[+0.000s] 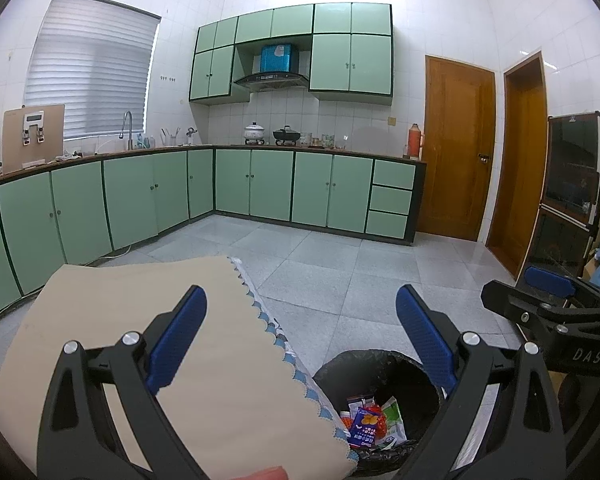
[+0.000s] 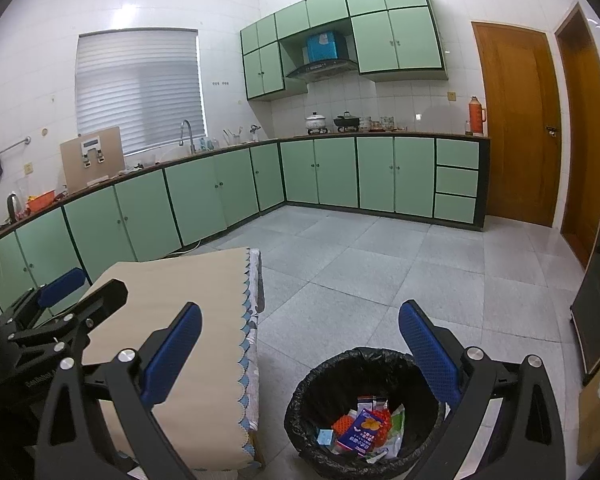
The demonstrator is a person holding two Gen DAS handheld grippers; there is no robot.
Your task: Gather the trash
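While green cabinets [image 2: 332, 172] and a wooden door [image 2: 516, 120] line the far walls, a table [image 2: 188, 320] under a beige scalloped cloth stands nearest, just beside the bin [image 2: 300, 400] on the tiled floor [image 2: 380, 280]. Bin: black-lined, holding the trash [image 2: 364, 428] (a blue carton, red netting, green-white wrappers). Left claw [image 1: 300, 344]: released, holding nothing, over the table edge, bin lower right. Right claw [image 2: 300, 352]: released, holding nothing, directly above the bin, trash below its fingers.

Green cabinets [image 1: 236, 184], wooden door [image 1: 456, 148], beige tablecloth [image 1: 204, 360].
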